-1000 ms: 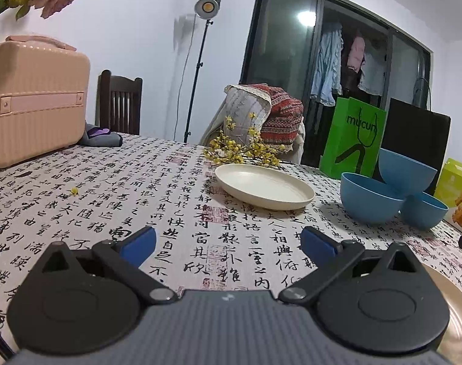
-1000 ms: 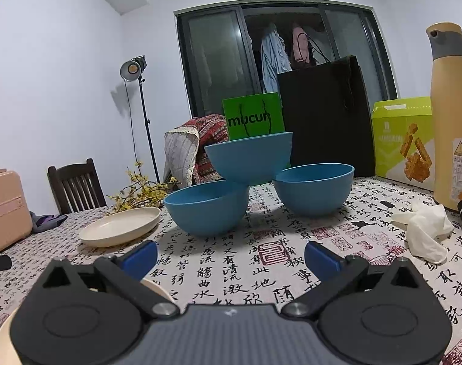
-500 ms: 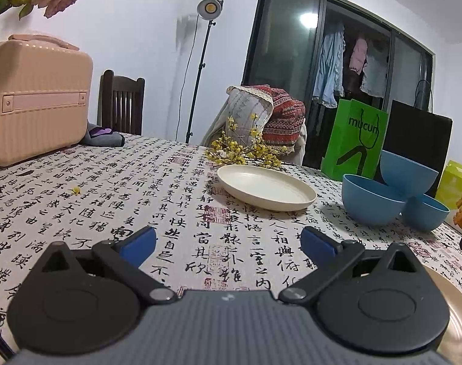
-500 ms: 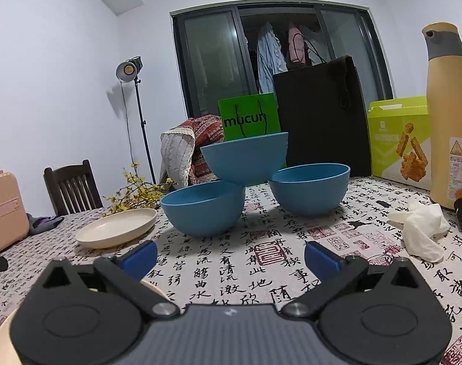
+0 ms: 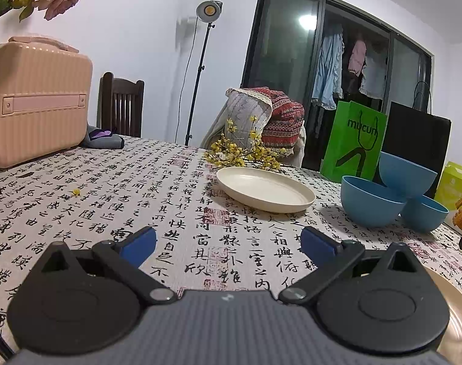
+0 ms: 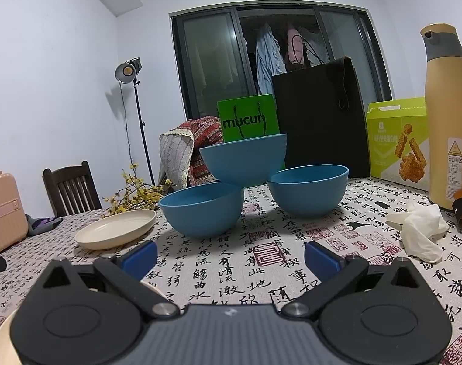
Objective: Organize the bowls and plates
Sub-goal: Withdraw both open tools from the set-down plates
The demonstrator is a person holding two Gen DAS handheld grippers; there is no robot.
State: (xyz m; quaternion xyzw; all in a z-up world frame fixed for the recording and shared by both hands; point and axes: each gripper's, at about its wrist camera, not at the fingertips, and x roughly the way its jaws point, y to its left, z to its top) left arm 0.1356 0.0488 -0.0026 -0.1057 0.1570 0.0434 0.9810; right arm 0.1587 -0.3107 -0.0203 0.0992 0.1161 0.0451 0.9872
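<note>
Both claws released and empty: left gripper (image 5: 228, 241) and right gripper (image 6: 230, 257) low over the calligraphy-print tablecloth (image 5: 115, 188), blue pads spread wide, nothing between them. Ahead of the right gripper, three blue bowls in a small pyramid: left bowl (image 6: 202, 208) and right bowl (image 6: 307, 189) side by side on the cloth, top bowl (image 6: 243, 158) perched tilted across their inner rims. Further left, apart from the bowls, a cream plate (image 6: 117, 228) lying flat, seen from the left wrist too (image 5: 266, 189), beside a sprig of yellow flowers (image 5: 244, 153). A second pale plate (image 5: 457, 313) close under both grippers, only its edge showing. Matte finish and thin walls suggest light, stiff plastic or fibre ware, probably not brittle, yet smooth enough to slide in a pinch. Best hold for a bowl likely the rim wall, one pad inside and one outside, starting with the top bowl since it looks unstable and may roll off if a lower bowl is nudged. For the plate, likely the raised lip at the near edge, a low approach so the lower finger slips under; a shallow pinch may let it pivot and droop.
</note>
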